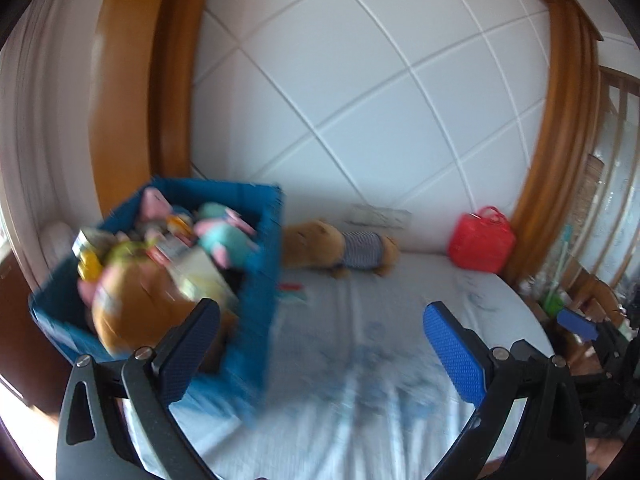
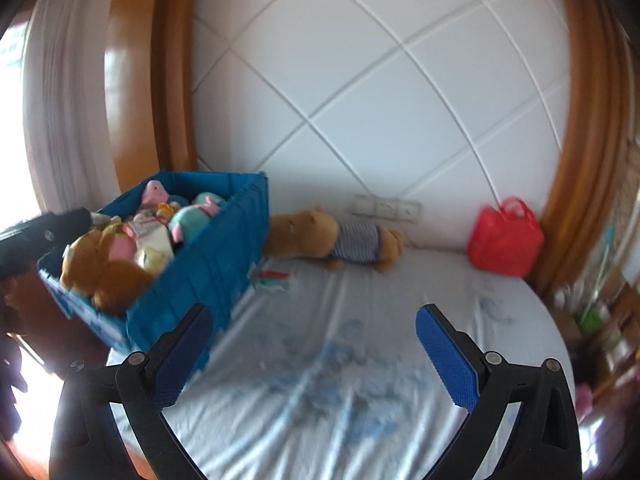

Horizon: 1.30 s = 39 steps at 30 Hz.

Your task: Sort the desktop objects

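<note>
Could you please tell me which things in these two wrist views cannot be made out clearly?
- Toys inside the blue bin, left wrist view: motion blur smears them.
- Small flat item beside the bin, right wrist view: too small and blurred to identify.
- Clutter at the right edge: blurred, cut off by the fisheye rim.

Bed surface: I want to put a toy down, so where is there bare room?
The sheet lies bare between the blue bin and the red bag, in front of the bear. The bin is heaped full. A small flat item lies beside it.
</note>
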Available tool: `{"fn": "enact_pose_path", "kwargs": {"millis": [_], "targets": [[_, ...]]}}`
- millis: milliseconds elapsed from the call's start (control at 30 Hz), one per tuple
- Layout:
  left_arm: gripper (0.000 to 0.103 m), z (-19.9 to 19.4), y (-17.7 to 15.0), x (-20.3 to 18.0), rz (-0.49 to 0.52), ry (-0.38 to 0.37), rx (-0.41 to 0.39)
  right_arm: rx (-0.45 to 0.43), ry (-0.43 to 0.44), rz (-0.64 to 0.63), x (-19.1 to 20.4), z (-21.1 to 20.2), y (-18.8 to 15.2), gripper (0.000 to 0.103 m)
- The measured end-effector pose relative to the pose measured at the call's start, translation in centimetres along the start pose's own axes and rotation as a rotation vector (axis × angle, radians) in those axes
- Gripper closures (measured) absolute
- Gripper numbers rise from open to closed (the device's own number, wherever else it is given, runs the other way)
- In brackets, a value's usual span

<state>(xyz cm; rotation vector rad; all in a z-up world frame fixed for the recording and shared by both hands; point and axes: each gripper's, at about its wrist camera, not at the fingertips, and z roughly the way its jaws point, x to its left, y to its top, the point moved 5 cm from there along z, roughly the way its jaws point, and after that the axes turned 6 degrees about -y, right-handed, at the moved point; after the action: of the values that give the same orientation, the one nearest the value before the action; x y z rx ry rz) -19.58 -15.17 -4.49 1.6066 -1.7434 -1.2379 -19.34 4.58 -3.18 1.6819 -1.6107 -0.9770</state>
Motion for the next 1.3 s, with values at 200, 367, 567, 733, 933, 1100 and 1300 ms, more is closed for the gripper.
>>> {"fn": "enact_pose_path", "kwargs": {"millis": [200, 367, 567, 733, 933, 1100, 1300], "targets": [[0.0, -2.8, -6.9, -10.9, 0.0, -0.035, 0.058, -0.001, -0.043, 0.02, -9.5, -6.6, -5.9, 0.001], [0.0, -6.3, -9.7, -16.8, 0.015, 0.007, 0.088, 0.009, -0.063, 0.039, -14.5, -11.3, -9.3, 0.001], [0.0, -10.7, -10.8, -20.8, 0.037, 0.006, 0.083, 0.011, -0.086, 0.056, -17.7, -15.5, -11.9, 0.001], [0.0, -12.6, -11.3, -22.1, 0.072, 0.036, 0.084, 0.018, -0.109, 0.064, -19.0, -18.1, -13.4, 0.001], [0.0, -14.1, -11.7, -22.1, 0.091, 0.085, 0.081, 0.056, -0.123, 0.069, -19.0, -18.9, -14.8, 0.001], [0.0, -14.7, -11.9, -22.6, 0.107, 0.079, 0.072, 0.059, -0.15, 0.058, -18.9, -19.2, -15.2, 0.001], [0.0, -14.9, -12.0, -23.0, 0.12, 0.066, 0.066, 0.055, -0.159, 0.058, -19.0, -19.4, -15.3, 0.001]]}}
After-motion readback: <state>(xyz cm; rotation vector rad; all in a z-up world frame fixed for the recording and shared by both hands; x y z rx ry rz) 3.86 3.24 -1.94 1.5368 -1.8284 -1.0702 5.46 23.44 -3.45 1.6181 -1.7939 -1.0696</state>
